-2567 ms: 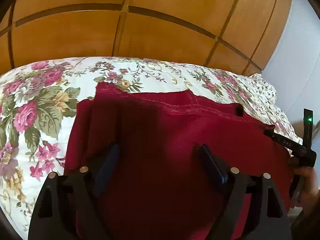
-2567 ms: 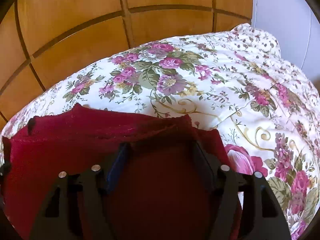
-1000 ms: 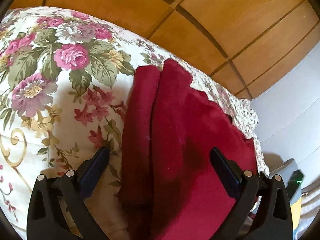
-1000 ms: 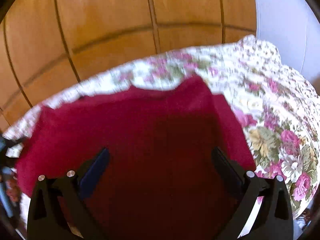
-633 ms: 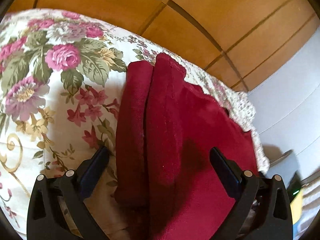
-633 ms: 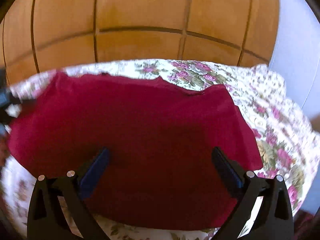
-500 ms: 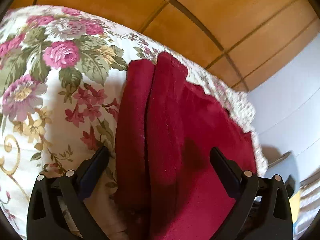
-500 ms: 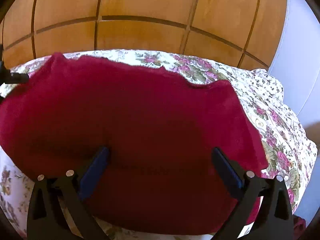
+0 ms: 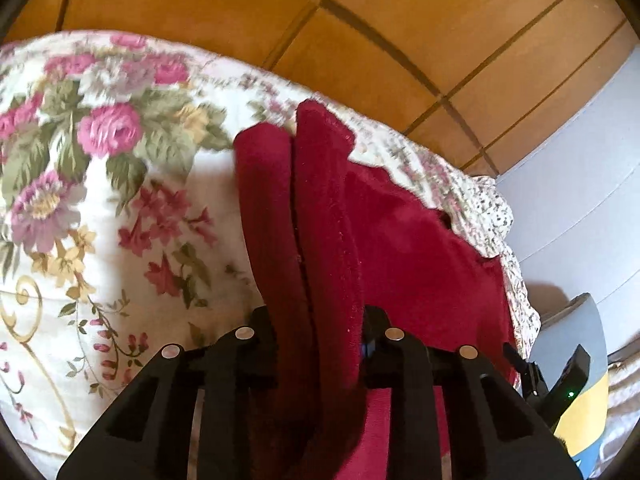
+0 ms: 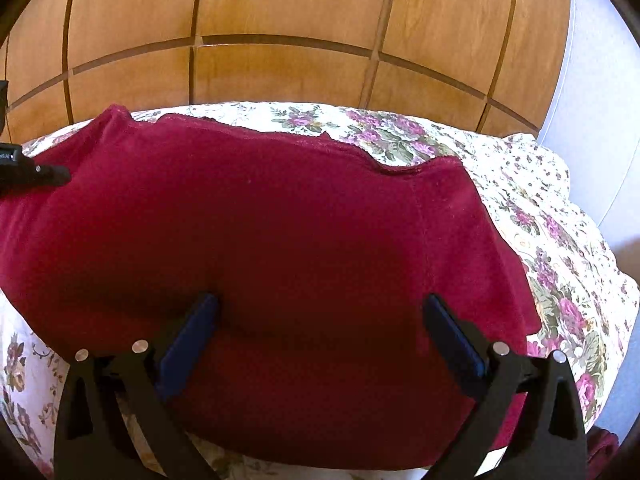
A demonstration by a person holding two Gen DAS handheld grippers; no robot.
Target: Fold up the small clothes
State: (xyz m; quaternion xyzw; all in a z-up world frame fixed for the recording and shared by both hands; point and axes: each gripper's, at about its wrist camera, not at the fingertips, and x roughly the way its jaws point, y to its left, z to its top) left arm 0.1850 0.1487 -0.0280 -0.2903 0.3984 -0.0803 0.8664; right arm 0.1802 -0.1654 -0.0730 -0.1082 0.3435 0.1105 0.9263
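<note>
A dark red garment is spread flat on a flowered bedspread, with a wooden panelled wall seen behind the bed. In the left wrist view, the garment's edge is gathered into two thick folds that run upright between the fingers of the left gripper. The folds are pinched by the drawn-in jaws, so this gripper is closed on the cloth. The rest of the garment is seen lying to the right of the folds, across the bedspread.

In the right wrist view, the right gripper is held over the near part of the garment with its jaws wide apart. Nothing is clamped between its blue pads. The tip of the left gripper is seen at the far left edge, against the cloth.
</note>
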